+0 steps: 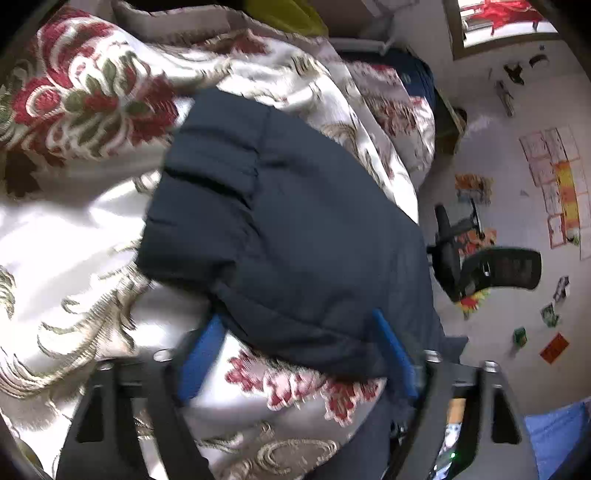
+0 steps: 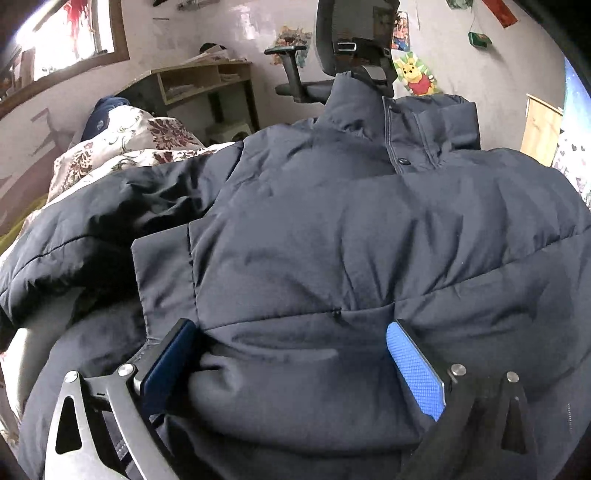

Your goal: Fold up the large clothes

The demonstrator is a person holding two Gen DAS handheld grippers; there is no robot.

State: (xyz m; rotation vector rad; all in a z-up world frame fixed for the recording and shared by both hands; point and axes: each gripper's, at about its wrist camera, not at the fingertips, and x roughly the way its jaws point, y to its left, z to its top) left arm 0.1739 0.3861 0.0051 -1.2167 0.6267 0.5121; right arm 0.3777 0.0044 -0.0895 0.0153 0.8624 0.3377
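Right gripper (image 2: 291, 328) is parked on the jacket (image 2: 332, 221) with its jaws spread wide. A puffy ridge of the body bulges up between the blue pads (image 2: 415, 373), but nothing is actually pinched, so it's counted as open. Left gripper (image 1: 295, 317) is a different story: a rolled-up dark end of the jacket (image 1: 295, 206) fills the gap between its pads (image 1: 201, 354), and both seem to be touching cloth. The shot is smeared though, so whether it's really clamped can't be told.

Jacket is navy, quilted, and laid out front-up across the bed, taking up most of the right view. One sleeve is flopped out to the left in that view, and the collar (image 2: 354, 99) is stood up at the far end.

Underneath, a white bedspread (image 1: 74, 221) with red and green flowers is seen, bunched up beyond the sleeve.

Behind the collar a black mesh chair (image 2: 354, 33) is parked, and to its left a wooden desk (image 2: 199, 81) with shelves is set against the wall, near a bright window (image 2: 66, 37).

Smaller stuff: a Pooh sticker (image 2: 417, 79) is stuck on the wall beside the chair, and a snap (image 2: 403, 161) is visible on the placket just under the collar.
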